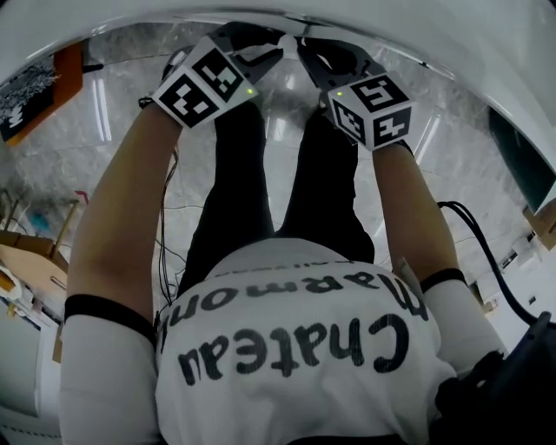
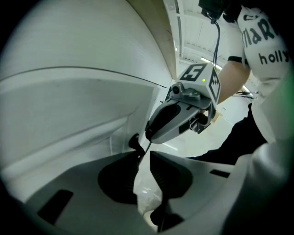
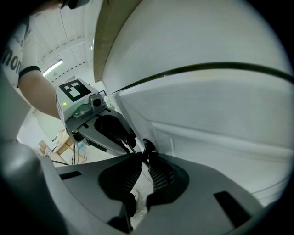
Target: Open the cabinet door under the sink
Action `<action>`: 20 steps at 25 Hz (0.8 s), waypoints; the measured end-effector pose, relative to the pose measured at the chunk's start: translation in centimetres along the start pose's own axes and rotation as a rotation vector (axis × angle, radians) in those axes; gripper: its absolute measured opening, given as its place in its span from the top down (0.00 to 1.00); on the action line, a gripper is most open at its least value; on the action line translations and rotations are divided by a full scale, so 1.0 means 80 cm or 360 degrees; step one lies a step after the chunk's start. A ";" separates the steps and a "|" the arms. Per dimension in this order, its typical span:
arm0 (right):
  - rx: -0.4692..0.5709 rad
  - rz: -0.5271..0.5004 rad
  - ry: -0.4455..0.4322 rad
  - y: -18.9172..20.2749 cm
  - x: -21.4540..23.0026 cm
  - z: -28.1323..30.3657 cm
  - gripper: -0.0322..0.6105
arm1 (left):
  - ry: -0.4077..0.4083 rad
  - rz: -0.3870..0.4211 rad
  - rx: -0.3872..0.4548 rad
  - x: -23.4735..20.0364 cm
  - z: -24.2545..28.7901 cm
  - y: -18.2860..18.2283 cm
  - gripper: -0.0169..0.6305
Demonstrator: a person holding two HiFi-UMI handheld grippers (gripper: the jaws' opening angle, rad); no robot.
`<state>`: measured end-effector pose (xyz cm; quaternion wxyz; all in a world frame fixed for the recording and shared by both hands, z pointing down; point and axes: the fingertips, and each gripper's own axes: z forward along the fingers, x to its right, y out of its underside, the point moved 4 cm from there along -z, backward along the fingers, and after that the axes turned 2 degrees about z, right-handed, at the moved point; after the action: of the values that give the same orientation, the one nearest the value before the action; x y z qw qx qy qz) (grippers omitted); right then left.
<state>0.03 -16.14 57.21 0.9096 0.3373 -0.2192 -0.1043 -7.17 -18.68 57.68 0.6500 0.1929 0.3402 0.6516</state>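
The white cabinet front (image 2: 69, 119) fills both gripper views, and its top rim (image 1: 130, 17) curves across the head view. A small black knob (image 2: 134, 142) sits just past the tip of one jaw of my left gripper (image 2: 143, 153); the jaws stand a narrow gap apart with nothing pressed between them. My right gripper (image 3: 143, 156) has a black knob (image 3: 148, 146) caught at its tips. In the head view the left gripper (image 1: 269, 54) and right gripper (image 1: 308, 54) meet tip to tip at the cabinet. The doors (image 3: 220, 119) look flush.
I stand close to the cabinet, black-trousered legs (image 1: 234, 191) over a pale marbled floor (image 1: 113, 122). Cables (image 1: 486, 252) trail at the right beside cardboard boxes (image 1: 543, 222). Wooden pieces (image 1: 26, 252) lie at the left.
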 end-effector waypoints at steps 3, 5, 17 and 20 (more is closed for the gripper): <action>-0.0018 -0.0024 0.0000 0.005 -0.003 -0.005 0.89 | 0.0023 -0.0005 -0.0017 0.008 -0.001 0.002 0.89; -0.0027 -0.0039 -0.0002 0.006 -0.006 -0.008 0.89 | 0.0030 0.0009 -0.0034 0.012 -0.004 0.002 0.89; -0.0129 -0.0137 -0.0042 0.020 -0.018 -0.014 0.89 | 0.0002 0.0120 -0.0146 0.027 -0.008 0.016 0.89; -0.0153 -0.0162 -0.0059 0.022 -0.021 -0.017 0.89 | 0.0012 0.0127 -0.0172 0.029 -0.010 0.020 0.89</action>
<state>-0.78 -13.48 56.90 0.9140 0.3019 -0.2135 -0.1670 -9.01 -16.42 57.79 0.6318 0.1684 0.2989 0.6950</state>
